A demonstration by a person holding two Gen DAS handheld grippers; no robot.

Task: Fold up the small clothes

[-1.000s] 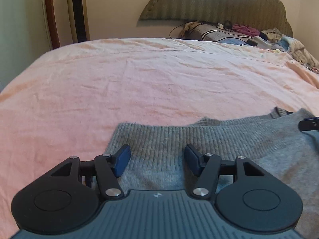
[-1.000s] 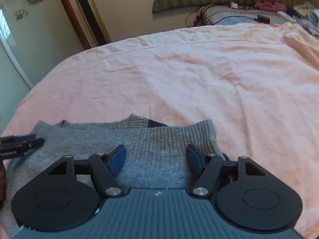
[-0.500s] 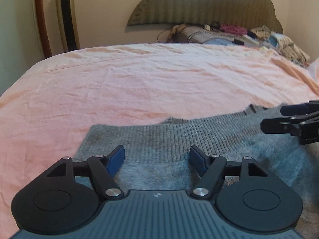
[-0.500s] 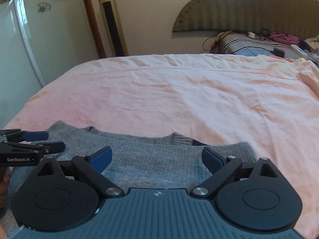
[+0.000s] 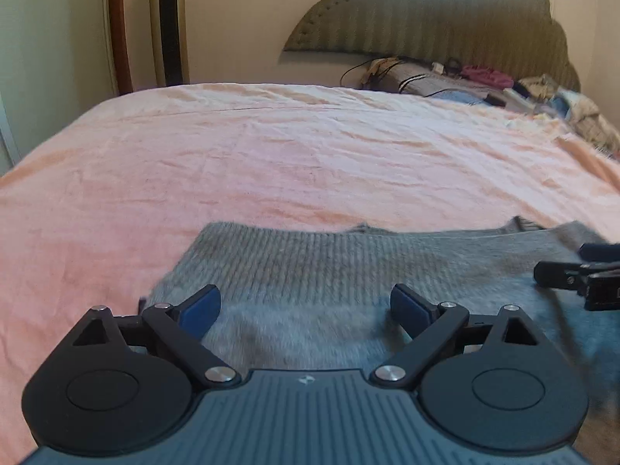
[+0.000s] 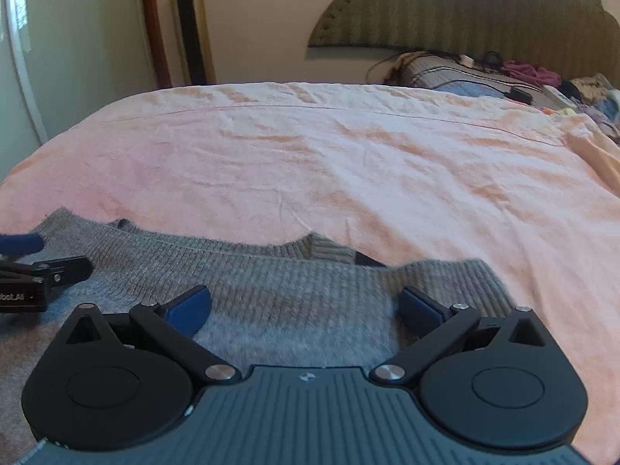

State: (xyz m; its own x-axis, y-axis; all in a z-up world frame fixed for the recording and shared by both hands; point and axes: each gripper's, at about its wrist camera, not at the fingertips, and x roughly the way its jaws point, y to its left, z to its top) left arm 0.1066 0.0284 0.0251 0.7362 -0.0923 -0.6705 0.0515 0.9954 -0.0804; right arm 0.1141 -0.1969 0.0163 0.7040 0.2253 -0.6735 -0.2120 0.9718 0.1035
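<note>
On the near part of the pink bedsheet a grey knitted sweater is spread flat, its ribbed edge turned toward the far side and a second ribbed layer showing just past that edge in the right wrist view. Its long axis is laid across the scene from left to right, so that each gripper is given one end of it. The left gripper is held over the left part of the sweater, close to its left corner; its jaws are opening, and although knit lies beneath the gap between them, nothing is pinched by the blue pads. The right gripper is held over the right part, close to the right corner, with jaws likewise opening wide and no cloth gripped. From either gripper the ribbed edge lies just ahead and below. The left corner is judged to be the left hand's to take and the right corner the right hand's, the two being about equally near their own ends. Loose clothes are piled by the headboard, well apart from the sweater.
</note>
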